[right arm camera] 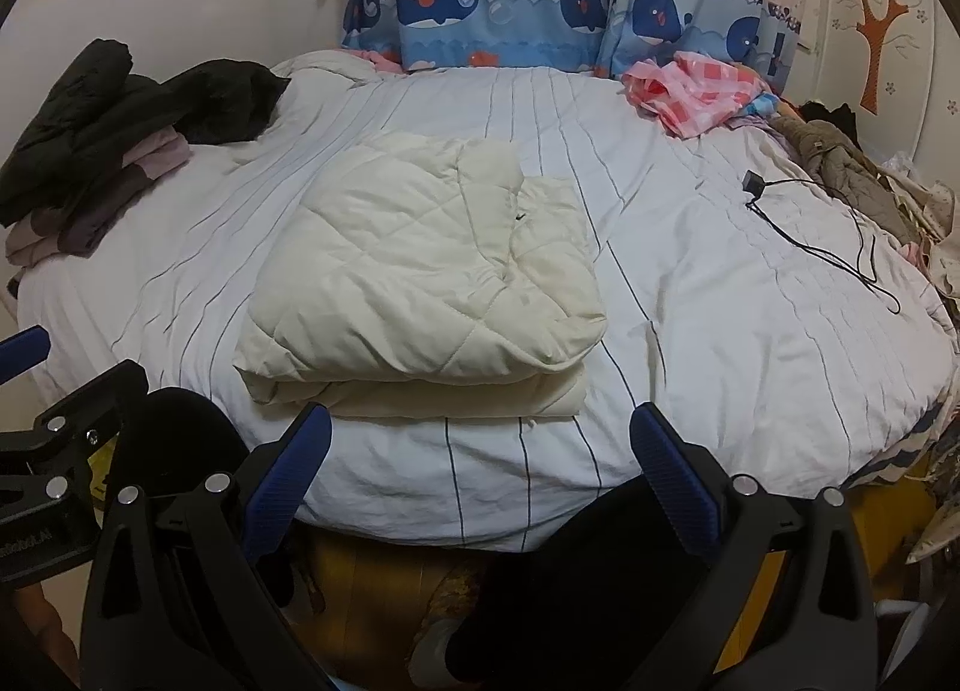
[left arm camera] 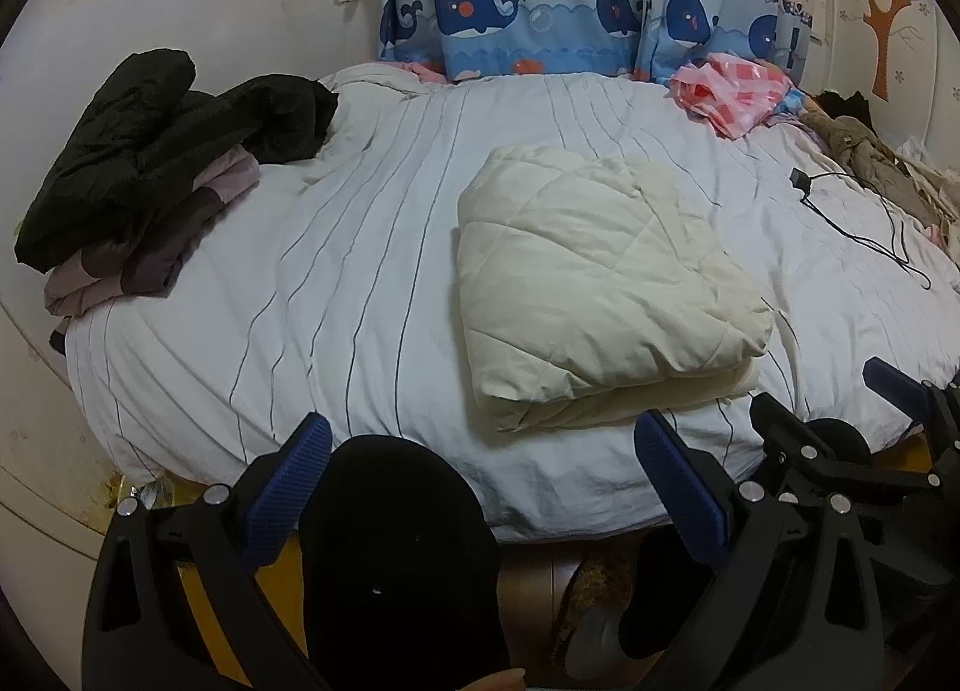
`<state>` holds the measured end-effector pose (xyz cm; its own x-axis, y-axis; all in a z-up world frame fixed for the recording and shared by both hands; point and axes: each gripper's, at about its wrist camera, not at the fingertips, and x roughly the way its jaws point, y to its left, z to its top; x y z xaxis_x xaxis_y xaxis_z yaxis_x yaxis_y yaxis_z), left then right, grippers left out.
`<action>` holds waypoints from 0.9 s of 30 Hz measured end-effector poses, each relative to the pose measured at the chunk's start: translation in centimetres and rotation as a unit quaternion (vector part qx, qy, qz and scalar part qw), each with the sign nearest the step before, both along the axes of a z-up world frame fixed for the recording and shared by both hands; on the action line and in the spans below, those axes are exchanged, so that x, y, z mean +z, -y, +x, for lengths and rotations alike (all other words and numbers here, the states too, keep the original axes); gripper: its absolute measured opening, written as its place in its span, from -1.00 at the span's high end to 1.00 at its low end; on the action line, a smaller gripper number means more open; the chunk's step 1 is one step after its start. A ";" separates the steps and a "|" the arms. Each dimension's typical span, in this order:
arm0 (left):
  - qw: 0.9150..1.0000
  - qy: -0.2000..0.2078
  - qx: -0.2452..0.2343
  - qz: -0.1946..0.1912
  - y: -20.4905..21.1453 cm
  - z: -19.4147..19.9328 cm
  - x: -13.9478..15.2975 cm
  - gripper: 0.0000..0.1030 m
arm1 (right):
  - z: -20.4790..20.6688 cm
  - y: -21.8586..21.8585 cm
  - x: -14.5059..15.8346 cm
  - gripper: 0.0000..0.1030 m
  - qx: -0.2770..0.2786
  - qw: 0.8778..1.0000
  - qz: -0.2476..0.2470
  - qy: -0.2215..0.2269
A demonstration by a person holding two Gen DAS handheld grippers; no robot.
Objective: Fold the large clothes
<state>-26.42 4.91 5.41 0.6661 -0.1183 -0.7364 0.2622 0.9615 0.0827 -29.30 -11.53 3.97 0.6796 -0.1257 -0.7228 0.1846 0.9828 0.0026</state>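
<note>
A cream quilted garment [left arm camera: 600,289] lies folded into a thick rectangle on the white striped bed [left arm camera: 336,295], near the front edge; it also shows in the right wrist view [right arm camera: 420,283]. My left gripper [left arm camera: 480,481] is open and empty, held back from the bed's front edge, left of the folded piece. My right gripper [right arm camera: 480,463] is open and empty, just in front of the folded piece's near edge. The right gripper also shows at the right in the left wrist view [left arm camera: 840,439].
A pile of black and mauve clothes [left arm camera: 144,169] lies at the bed's left. A pink checked cloth [left arm camera: 732,85] and an olive coat [left arm camera: 870,163] lie at the far right. A black cable with plug [left arm camera: 852,217] lies on the bed's right. Whale curtains [left arm camera: 540,1] hang behind.
</note>
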 end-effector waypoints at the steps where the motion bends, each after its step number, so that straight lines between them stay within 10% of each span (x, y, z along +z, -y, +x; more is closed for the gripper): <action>1: 1.000 0.000 0.000 0.002 0.1 0.0 0.0 -0.89 | 0.0 0.1 0.0 -0.87 0.000 1.000 0.000 0.000; 27: 1.000 0.009 0.008 0.018 0.7 -0.8 0.1 -0.89 | 0.4 0.3 -0.6 -0.87 0.000 1.000 0.009 -0.009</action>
<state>-27.21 4.18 5.53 0.6811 -0.0801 -0.7277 0.2444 0.9619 0.1229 -28.93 -11.78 3.33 0.6668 -0.1117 -0.7368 0.1839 0.9828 0.0175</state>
